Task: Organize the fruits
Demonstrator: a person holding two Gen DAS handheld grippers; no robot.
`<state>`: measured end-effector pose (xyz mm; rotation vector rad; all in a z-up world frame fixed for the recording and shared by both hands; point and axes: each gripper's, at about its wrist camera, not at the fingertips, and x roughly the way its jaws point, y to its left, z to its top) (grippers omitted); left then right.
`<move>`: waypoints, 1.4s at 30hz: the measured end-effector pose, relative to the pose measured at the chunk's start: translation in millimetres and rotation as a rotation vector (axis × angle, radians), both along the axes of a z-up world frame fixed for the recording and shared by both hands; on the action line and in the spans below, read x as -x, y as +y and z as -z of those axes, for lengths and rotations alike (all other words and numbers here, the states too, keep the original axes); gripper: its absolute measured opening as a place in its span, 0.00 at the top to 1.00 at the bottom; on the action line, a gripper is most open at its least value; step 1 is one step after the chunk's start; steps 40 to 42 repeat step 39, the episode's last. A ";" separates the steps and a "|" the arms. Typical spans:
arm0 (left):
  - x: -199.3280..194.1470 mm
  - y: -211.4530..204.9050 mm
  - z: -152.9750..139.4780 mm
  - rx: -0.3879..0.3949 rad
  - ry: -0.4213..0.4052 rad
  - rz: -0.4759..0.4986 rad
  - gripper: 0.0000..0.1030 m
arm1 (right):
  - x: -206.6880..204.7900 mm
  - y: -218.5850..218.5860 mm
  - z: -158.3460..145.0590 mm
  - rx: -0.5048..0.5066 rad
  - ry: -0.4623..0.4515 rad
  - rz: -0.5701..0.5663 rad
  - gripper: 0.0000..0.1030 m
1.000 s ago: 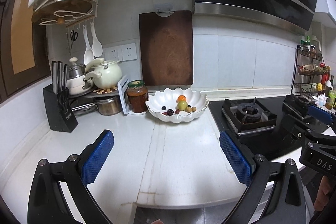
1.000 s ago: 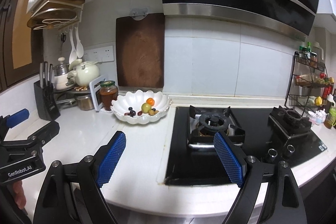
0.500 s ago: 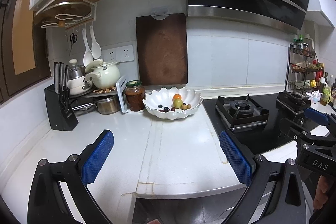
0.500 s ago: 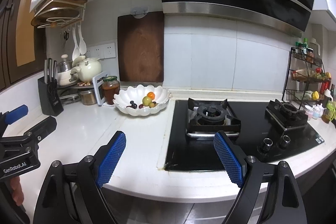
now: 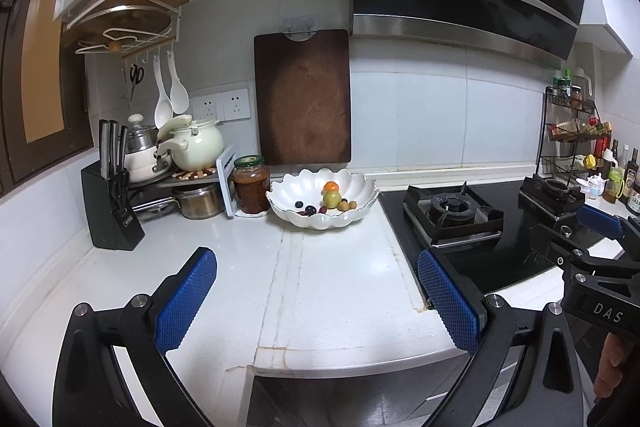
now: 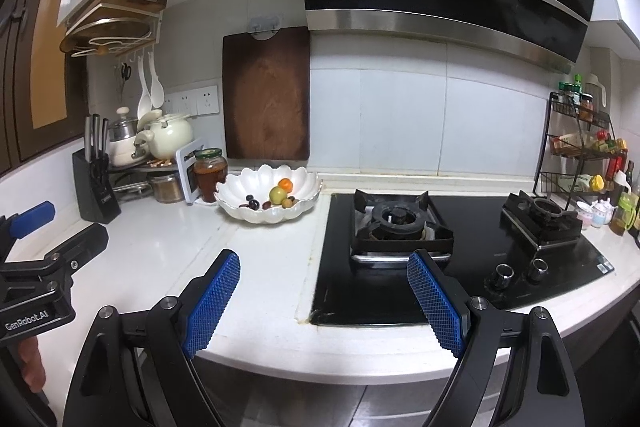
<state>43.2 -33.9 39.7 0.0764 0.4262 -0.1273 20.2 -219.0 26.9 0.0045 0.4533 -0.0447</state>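
Both blue-padded grippers, left gripper [image 5: 316, 293] and right gripper [image 6: 322, 297], hung empty with jaws apart, well short of the scalloped white ceramic bowl [image 5: 288, 193] where the fruits [image 5: 332, 198] sat gathered.

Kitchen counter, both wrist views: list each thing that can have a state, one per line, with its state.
left hand-held gripper: open, holding nothing
right hand-held gripper: open, holding nothing
white bowl: upright on the counter, fruit inside
orange fruit: in the bowl, above the green fruit
jar: upright, lid on
near burner: no flame, no pot
cutting board: upright against the wall
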 end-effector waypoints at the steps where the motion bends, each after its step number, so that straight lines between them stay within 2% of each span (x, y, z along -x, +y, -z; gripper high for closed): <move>1: 0.4 0.3 -0.3 0.000 0.000 0.001 0.00 | 0.2 -0.1 -0.1 -0.002 -0.001 0.000 0.16; 42: 1.5 -2.6 -7.6 0.001 -0.014 0.028 0.00 | 3.9 0.4 -4.6 -0.007 -0.001 0.016 0.16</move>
